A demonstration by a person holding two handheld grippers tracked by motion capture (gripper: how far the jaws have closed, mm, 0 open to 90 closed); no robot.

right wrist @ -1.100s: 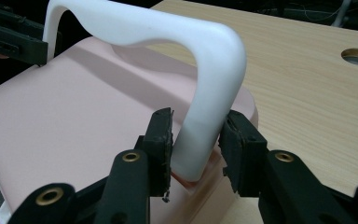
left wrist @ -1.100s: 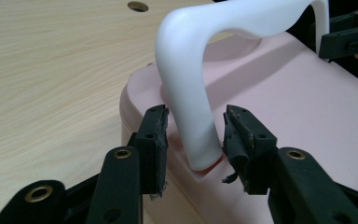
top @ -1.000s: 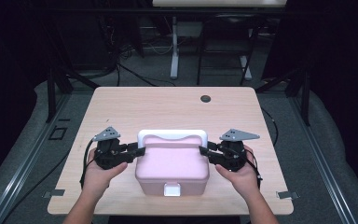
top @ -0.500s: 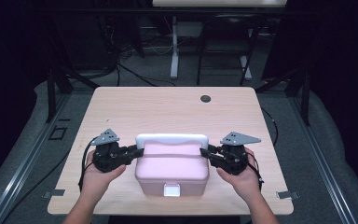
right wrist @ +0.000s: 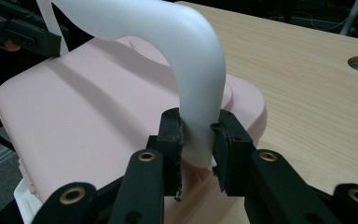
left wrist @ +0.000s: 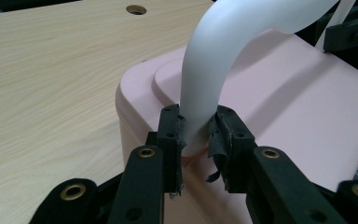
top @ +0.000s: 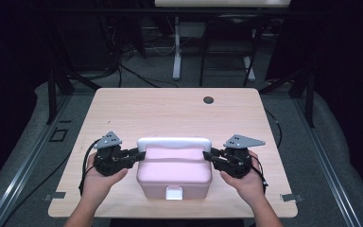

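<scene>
Item 1, nearest you: your hands at the table's near edge, L gripper [top: 133,154] and R gripper [top: 212,157], one at each end of the box. Both have just been closing; each now clamps a foot of the white handle [top: 174,142], pads pressing on it w/ the handle between the jaws, as the left gripper view [left wrist: 196,135] and right gripper view [right wrist: 196,135] each show up close. Item 2: pink box [top: 174,171], lidded, white latch [top: 174,192] on the side facing you, sits on the near-centre of the table [top: 170,111], handle stood upright over the lid's far edge. Contents: can't tell, lid is on, nothing visible inside. Risk, judged: the grips sit low on a smooth, curved handle, so the pads could slide along it if you pull up unevenly; box would then tilt toward one side. If the latch isn't seated, lifting by the handle may pop the lid and drop the body. One pad covering looks frayed in the left gripper view, so less bite there. Item 3, far: round hole [top: 208,100] in the tabletop near the back edge, well apart from the box. Beyond: floor w/ cables and stand legs.
</scene>
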